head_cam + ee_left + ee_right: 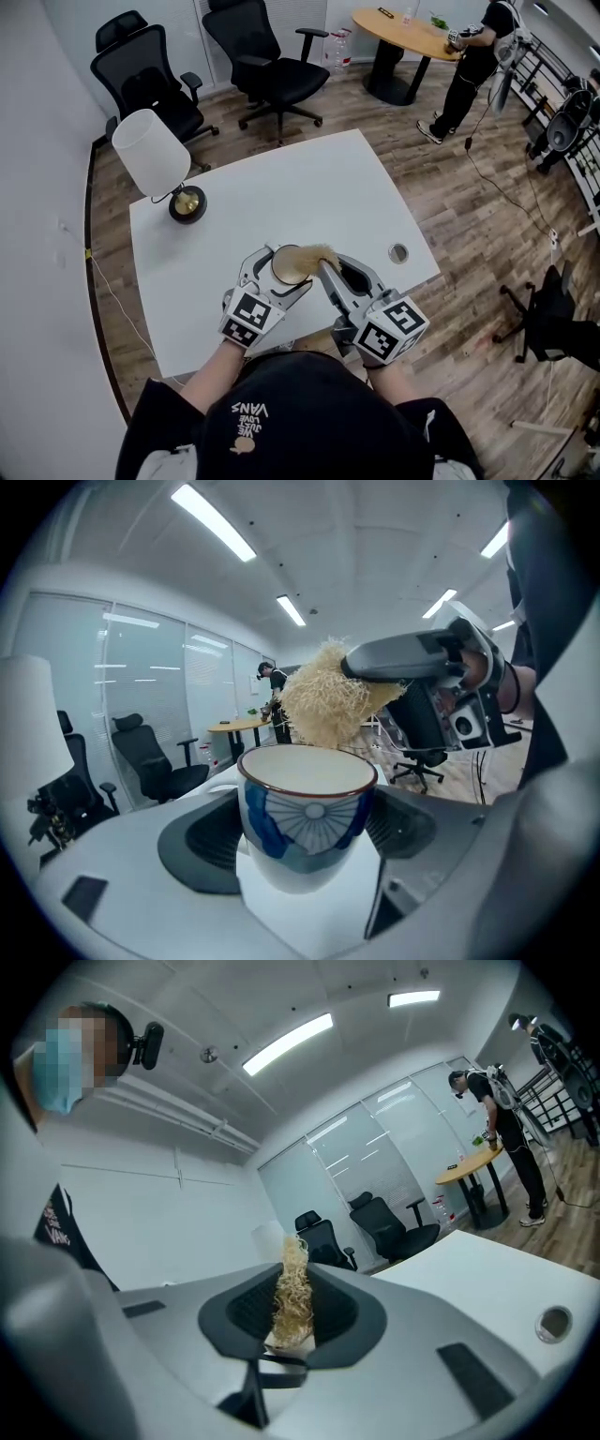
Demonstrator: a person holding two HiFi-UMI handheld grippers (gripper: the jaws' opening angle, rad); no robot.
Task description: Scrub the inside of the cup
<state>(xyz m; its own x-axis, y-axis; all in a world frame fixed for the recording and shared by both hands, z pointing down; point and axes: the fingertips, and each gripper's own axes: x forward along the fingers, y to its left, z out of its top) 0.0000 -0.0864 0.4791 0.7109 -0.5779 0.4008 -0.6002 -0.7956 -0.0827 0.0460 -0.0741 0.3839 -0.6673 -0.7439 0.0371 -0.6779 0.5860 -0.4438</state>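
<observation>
A white cup with a blue pattern and brown rim sits upright between the jaws of my left gripper, which is shut on it. In the head view the cup is held above the near part of the white table, with the left gripper around it. My right gripper is shut on a straw-coloured fibre scrubber. The scrubber hangs just above the cup's far rim, outside the cup. In the right gripper view the scrubber stands pinched between the pads.
A lamp with a white shade and brass base stands at the table's far left. A cable hole sits near the right edge. Black office chairs stand beyond the table. A person stands at a round wooden table.
</observation>
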